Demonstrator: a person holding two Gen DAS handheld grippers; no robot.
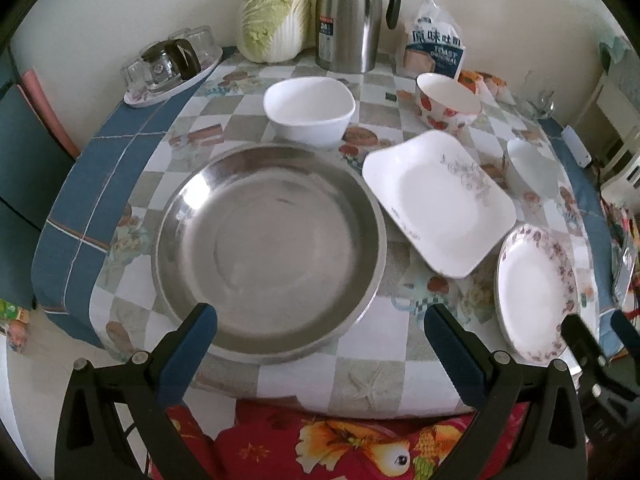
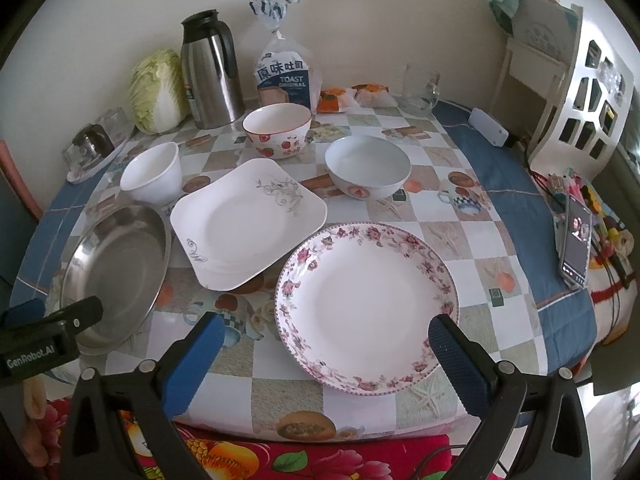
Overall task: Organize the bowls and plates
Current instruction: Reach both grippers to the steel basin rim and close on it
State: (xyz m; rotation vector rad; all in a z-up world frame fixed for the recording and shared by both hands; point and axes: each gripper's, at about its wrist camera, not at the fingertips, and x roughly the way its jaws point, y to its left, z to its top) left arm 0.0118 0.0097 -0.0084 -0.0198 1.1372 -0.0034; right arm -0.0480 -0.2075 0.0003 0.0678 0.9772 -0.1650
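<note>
2 plates, 1 steel basin and 3 bowls were laid out on the checked surface (image 2: pixel 448 216); nothing was held.

The steel basin (image 1: pixel 268 252) was seen nearest the left gripper (image 1: pixel 320 344), whose jaws were spread apart. The square plate (image 2: pixel 248 220) lay just beside it, then the floral plate (image 2: pixel 366 306) before the right gripper (image 2: pixel 326 352), jaws likewise apart. Behind were set the pale bowl (image 2: pixel 368 168), the white bowl (image 1: pixel 310 114) and the strawberry bowl (image 2: pixel 278 130).

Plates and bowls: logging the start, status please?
Left hand-held gripper open before steel basin. Right hand-held gripper open before floral plate. Nothing stacked, nothing blocking.
</note>
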